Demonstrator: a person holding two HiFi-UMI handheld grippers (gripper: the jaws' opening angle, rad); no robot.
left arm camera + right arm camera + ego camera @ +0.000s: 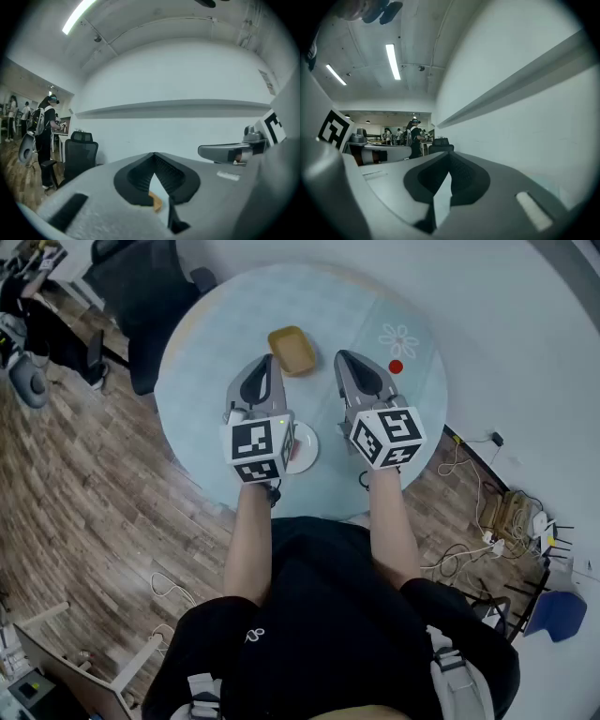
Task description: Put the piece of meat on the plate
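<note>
A small yellow rectangular dish sits on the round pale-blue table, just beyond and between my two grippers. A small red piece lies to the right of my right gripper, beside a printed flower. A white round plate shows partly under the left gripper's marker cube. My left gripper is shut and empty; in the left gripper view its jaws meet at the tip, with a sliver of the yellow dish below. The right gripper is likewise shut and empty.
A black office chair stands against the table's far-left edge. Wood floor lies to the left, with cables and power strips on the floor at right. A plain white wall faces both grippers; people stand far off.
</note>
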